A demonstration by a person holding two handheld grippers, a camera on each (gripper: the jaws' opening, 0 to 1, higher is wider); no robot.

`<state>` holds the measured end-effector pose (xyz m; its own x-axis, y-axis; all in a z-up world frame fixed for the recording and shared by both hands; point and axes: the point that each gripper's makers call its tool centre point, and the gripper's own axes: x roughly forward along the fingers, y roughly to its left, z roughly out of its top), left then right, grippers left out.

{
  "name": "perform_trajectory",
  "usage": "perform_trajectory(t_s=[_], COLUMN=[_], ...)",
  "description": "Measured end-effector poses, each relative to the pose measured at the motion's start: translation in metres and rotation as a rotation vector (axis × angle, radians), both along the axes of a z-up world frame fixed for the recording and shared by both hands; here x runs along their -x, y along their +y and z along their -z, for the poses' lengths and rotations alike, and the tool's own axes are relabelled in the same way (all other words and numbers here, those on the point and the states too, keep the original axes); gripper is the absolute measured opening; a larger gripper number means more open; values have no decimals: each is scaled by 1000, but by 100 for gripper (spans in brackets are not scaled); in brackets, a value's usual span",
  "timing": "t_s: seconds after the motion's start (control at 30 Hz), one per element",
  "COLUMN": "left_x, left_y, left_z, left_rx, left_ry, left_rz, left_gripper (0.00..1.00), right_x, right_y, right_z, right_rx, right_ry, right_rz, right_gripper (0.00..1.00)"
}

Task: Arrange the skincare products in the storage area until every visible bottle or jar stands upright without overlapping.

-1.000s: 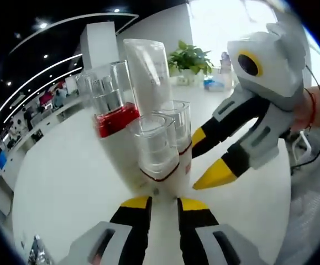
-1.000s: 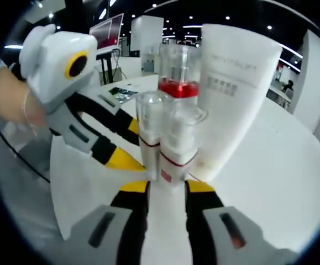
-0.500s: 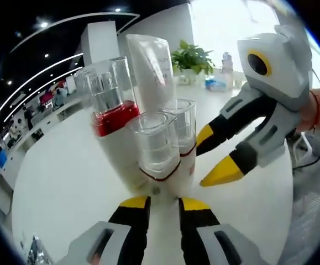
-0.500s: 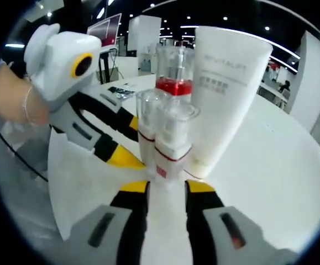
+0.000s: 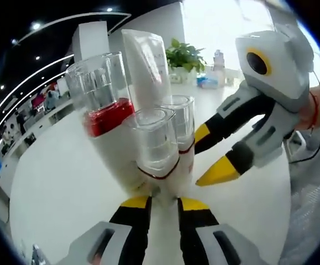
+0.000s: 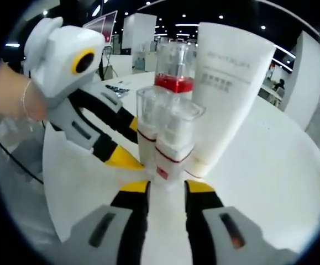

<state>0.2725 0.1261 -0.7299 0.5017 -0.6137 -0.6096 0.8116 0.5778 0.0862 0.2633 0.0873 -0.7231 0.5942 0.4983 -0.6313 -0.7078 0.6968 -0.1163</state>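
Now four products upright, bunched at frame centre on the white table (image 5: pixel 54 182).
Tube (image 6: pixel 229 88), red-banded bottle (image 5: pixel 101 99), two small bottles (image 6: pixel 168 138); left gripper (image 5: pixel 163 205) and right gripper (image 6: pixel 167 190) spread, holding nothing.

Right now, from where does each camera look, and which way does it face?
Left gripper view: rides on the left claw, faces the bottle cluster on the white table; the right claw enters from the right.
Right gripper view: rides on the right claw, faces the same cluster from the opposite side; the left claw and a hand show.
Shared: cluster, table.
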Motion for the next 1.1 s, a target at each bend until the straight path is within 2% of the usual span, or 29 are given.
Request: perform_trajectory(t_s=[0.37,0.47,0.53,0.7,0.8,0.87,0.93,1.07,1.1], left_x=[1,5,11,23,28,31,34,41,42], left_y=[-2,6,15,42,59,75,89,129,141], left_z=[0,-5,-12,-33,-56,-74,-85,-108,-114], left_rx=[13,34,30,21,65,86,93,115,108], left_ry=[13,46,44,44,22,-26,-41,-91,-122], left_rz=[8,-23,-19,-10,-31,-47,-70,-146,-170], left_gripper=[21,25,26,27,27,28,28,29,29], right_x=[5,8,10,23,27,31,35,48,50], right_y=[1,-3,-8,-17,-15,-10,-4,19,23], right_z=[-4,-7,-12,-34,-50,-63,-79,-118,-123], right_rx=[-26,-17,-17,-165,-250,-304,-349,-455,-467], right_ry=[-2,-11,-24,-20,-16,-15,-15,-62,-61], right_rz=[25,27,32,89,102,88,79,24,18], right_gripper=[22,22,22,22,22,22,22,22,22])
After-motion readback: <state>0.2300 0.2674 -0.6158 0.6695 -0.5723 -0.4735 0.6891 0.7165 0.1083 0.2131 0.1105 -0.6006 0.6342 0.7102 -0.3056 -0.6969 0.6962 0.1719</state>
